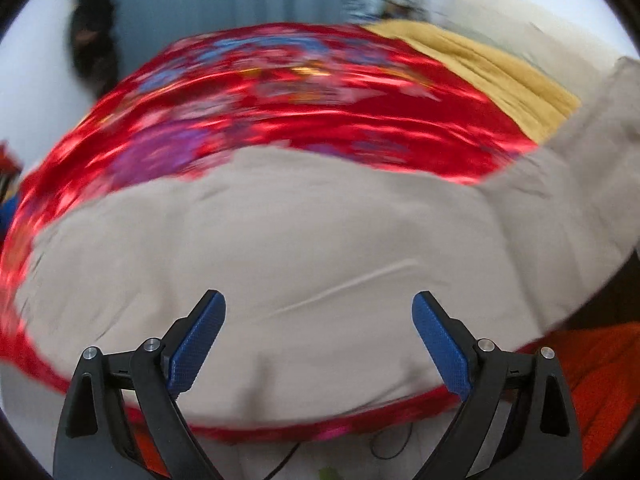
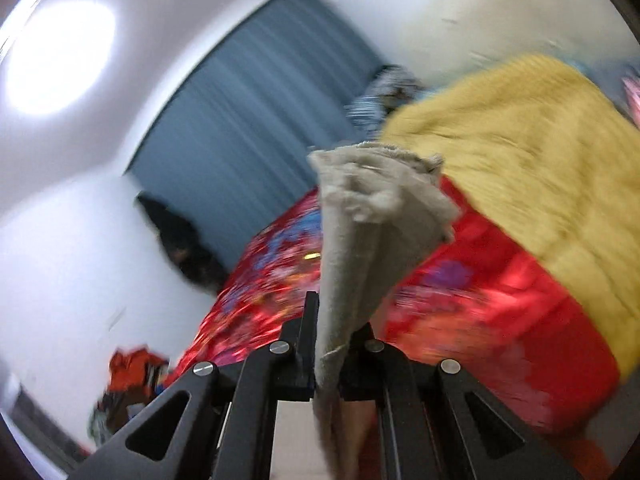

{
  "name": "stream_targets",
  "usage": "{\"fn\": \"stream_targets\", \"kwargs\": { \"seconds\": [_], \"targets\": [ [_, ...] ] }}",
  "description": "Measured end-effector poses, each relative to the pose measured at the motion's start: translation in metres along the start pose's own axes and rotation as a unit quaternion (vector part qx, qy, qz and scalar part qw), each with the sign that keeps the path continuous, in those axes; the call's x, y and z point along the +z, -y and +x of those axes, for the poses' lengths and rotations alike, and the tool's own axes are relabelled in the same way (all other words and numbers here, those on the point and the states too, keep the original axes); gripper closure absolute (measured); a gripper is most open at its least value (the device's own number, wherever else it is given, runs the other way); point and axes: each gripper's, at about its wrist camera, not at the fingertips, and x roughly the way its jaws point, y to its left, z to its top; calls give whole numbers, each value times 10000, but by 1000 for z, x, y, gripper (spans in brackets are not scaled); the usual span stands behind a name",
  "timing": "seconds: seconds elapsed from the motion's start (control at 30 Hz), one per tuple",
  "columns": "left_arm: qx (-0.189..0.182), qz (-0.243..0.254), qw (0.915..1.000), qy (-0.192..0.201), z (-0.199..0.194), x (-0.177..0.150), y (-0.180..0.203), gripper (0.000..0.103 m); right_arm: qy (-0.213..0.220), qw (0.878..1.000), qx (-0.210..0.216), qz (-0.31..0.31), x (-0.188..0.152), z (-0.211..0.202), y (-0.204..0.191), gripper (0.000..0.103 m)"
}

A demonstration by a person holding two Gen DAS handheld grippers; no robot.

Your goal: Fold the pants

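The right tool (image 2: 326, 344) pinched the pants (image 2: 360, 216), lifting an end to fold it over. The left tool (image 1: 319, 344) hung open above the pants on the bed (image 1: 320, 120).

The pants (image 1: 280, 248) spread flat over the red bedspread (image 1: 320, 120) — open above; yellow blanket (image 1: 488, 68) piled behind.

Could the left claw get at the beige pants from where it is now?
Probably yes: the left claw is open with nothing between it and the beige pants spread on the red floral bedspread straight ahead.
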Motion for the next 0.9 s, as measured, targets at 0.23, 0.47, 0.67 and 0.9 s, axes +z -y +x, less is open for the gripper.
{"fn": "stream_targets", "kwargs": {
  "seconds": [0.23,0.47,0.67,0.9],
  "targets": [
    [390,-1338,9902,-116,-12,-48,-104,8,-830,9928,726,-477,-47,96,-130,95],
    [754,-1847,9798,-146,-17,-89,-151,8,-1913,9731,766,-1029,-192,200,-212,31],
    [853,-1988,9763,-70,-20,-98,-165,8,-3047,9262,1238,-1842,-280,204,-226,11],
    [330,-1513,9873,347,-24,-58,-137,8,-1484,9632,182,-2234,-186,130,-160,11]
  ]
}}
